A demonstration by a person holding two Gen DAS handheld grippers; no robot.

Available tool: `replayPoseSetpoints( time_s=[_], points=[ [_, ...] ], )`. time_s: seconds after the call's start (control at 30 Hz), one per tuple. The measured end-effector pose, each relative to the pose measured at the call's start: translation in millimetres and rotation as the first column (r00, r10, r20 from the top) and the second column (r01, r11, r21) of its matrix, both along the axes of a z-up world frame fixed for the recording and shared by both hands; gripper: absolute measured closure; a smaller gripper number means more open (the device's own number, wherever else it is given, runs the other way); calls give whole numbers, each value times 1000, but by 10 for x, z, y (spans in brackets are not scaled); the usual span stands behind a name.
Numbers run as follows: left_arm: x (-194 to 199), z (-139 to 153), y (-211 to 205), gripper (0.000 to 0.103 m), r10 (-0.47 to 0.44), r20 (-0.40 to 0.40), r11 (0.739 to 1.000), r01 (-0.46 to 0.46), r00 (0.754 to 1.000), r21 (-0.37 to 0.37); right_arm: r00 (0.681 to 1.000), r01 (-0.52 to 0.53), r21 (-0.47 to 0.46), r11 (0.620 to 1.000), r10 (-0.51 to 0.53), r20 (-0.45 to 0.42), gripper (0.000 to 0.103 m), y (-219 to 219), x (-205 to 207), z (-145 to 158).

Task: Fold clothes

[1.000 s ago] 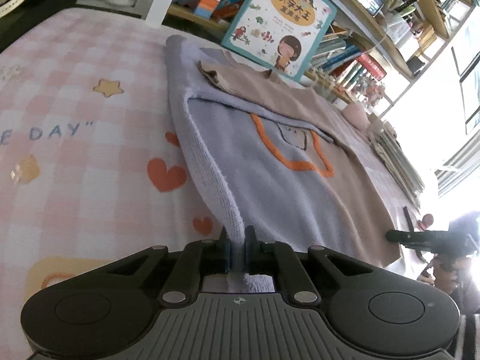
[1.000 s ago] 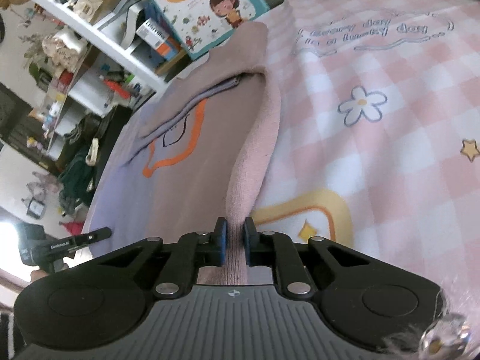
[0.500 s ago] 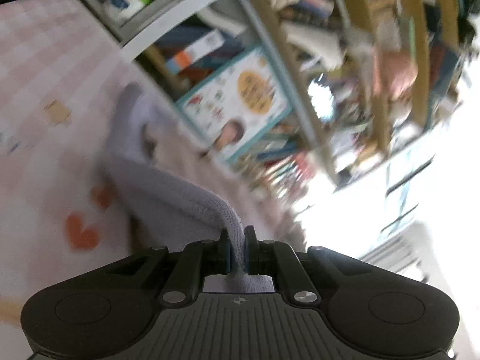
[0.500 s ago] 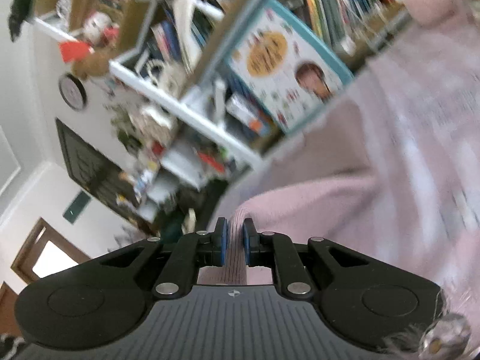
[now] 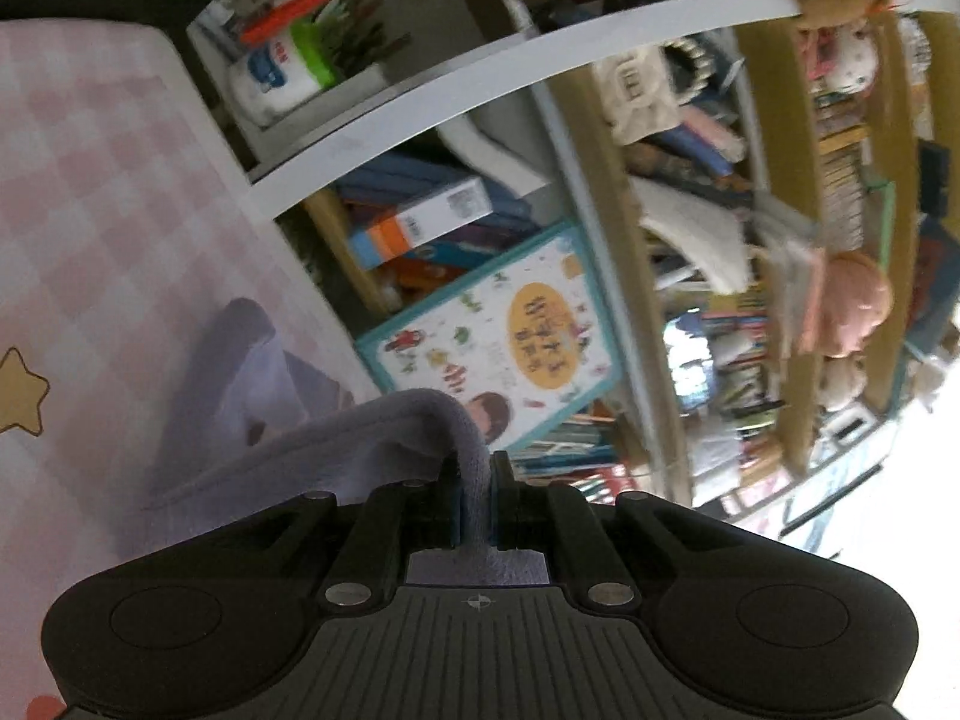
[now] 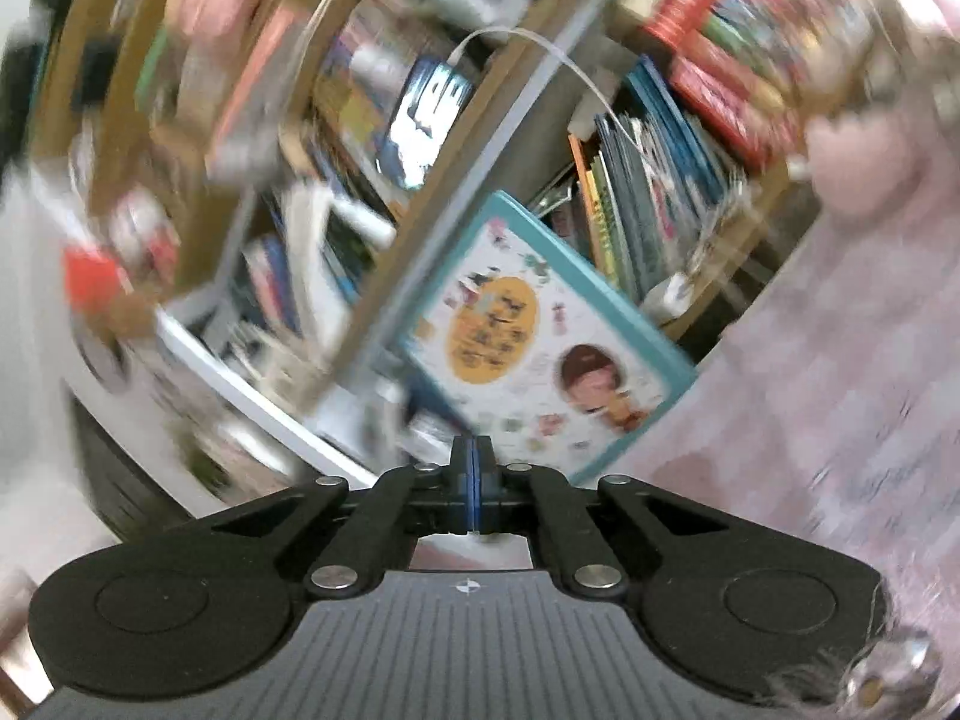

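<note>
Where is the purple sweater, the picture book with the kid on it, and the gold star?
purple sweater (image 5: 312, 444), left wrist view, on the lifted fold.
picture book (image 5: 498, 336), left wrist view, on the white cover.
gold star (image 5: 18, 390), left wrist view, on the star's middle.

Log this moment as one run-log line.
left hand-held gripper: shut on lavender garment hem, lifted off pink checked sheet | right hand-held gripper: shut, nothing visible between fingers | right view blurred
</note>
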State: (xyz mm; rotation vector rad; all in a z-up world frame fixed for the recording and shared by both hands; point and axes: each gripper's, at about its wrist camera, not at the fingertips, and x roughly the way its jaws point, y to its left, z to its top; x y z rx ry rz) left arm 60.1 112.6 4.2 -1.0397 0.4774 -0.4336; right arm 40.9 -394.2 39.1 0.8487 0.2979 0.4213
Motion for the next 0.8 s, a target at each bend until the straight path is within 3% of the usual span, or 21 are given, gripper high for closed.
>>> replayPoseSetpoints(
  time_s=[0.07, 0.17, 0.33, 0.4, 0.5, 0.63, 0.73, 0.8],
  points=[
    [64, -20, -22, 96, 1, -18, 1000, 0, 1000, 20, 1000, -12, -130, 991, 10, -17, 98, 109, 45, -17],
    [176, -128, 20, 95, 20, -76, 1000, -20, 997, 5, 997, -15, -186, 982, 1, -74, 98, 154, 76, -178],
    [264, -270, 107, 71, 62, -208, 997, -52, 976, 52, 986, -26, -279, 960, -22, -165, 92, 226, 124, -438],
    [209, -221, 131, 70, 67, -188, 993, -48, 980, 108, 983, -31, -322, 946, -29, -180, 79, 247, 114, -477],
    [101, -47, 142, 69, 85, -123, 964, -51, 989, 260, 986, -46, -411, 910, -24, -162, 74, 320, 121, -437],
    [32, 181, 8, 68, 49, -25, 863, -29, 999, 504, 991, -81, -529, 845, 12, -132, 71, 510, 257, -355],
    [82, 265, -180, 68, -5, 7, 739, -1, 1000, 673, 993, -104, -637, 764, 43, -110, 67, 735, 410, -319],
    [153, 258, -308, 68, -11, 12, 642, -2, 1000, 767, 993, -108, -704, 702, 51, -102, 64, 904, 515, -342]
  ],
)
